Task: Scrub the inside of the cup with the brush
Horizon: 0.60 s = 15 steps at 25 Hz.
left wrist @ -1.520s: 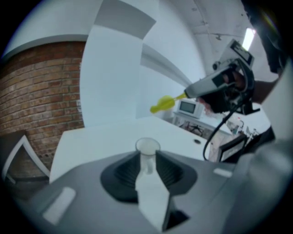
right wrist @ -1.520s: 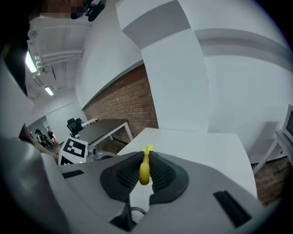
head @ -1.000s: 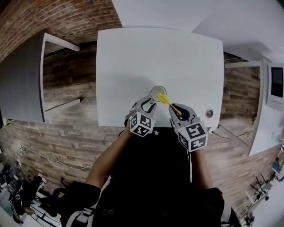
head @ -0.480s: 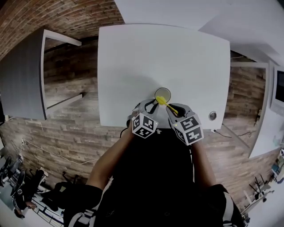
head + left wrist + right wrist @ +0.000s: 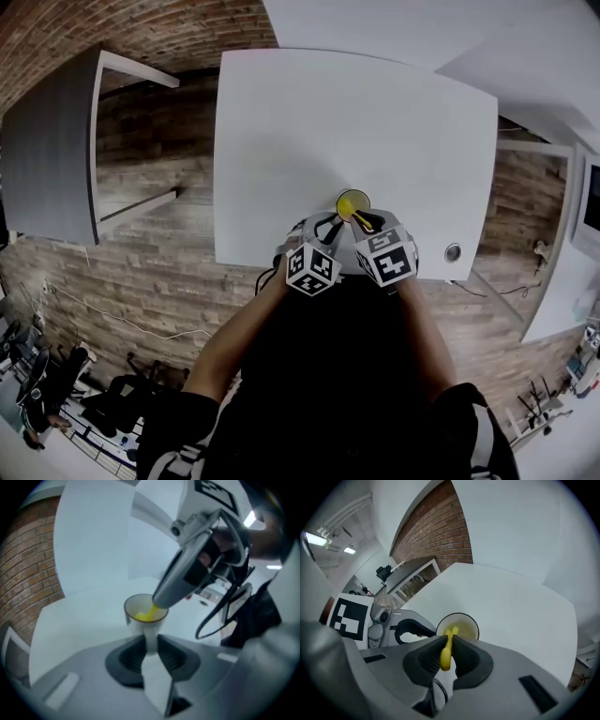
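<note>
One cup (image 5: pixel 467 626), one brush (image 5: pixel 446 656), apparently two tables (image 5: pixel 300 131) (image 5: pixel 52 141).

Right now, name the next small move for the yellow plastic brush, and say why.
Probably rub the yellow plastic brush in small circles against the inner wall of the white dark-rimmed cup. Its head sits inside the cup, the right gripper is clamped on its handle, and the left gripper grips the cup's near side to steady it.
</note>
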Motion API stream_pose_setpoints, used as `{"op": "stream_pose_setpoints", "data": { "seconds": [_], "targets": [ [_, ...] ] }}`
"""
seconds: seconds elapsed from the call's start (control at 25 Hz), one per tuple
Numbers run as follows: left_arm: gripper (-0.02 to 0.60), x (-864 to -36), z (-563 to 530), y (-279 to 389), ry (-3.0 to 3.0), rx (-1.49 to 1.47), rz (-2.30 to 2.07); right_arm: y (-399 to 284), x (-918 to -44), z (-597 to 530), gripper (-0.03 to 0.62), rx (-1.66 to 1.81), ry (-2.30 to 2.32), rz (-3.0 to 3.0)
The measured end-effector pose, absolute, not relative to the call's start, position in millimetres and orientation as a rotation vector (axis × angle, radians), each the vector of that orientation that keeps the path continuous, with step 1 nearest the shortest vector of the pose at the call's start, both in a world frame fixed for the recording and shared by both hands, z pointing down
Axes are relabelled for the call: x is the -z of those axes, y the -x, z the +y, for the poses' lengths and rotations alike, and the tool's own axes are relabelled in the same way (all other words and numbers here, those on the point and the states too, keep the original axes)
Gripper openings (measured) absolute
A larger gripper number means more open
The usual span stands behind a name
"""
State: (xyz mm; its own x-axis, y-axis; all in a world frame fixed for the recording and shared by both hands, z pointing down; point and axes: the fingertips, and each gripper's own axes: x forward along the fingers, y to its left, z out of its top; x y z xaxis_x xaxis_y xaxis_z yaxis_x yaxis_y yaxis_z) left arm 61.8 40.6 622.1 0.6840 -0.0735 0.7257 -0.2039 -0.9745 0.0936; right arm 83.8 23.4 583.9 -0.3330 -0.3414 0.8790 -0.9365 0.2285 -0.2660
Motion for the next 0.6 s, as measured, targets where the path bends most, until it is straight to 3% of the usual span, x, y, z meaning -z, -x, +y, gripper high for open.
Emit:
{"op": "stream_pose_setpoints", "data": {
  "seconds": [0.6],
  "targets": [
    [0.075,-624,41,-67,-2.718,-1.126,-0.251,-83,-593,24,0.031,-0.935,-0.833,-1.766]
  ]
}}
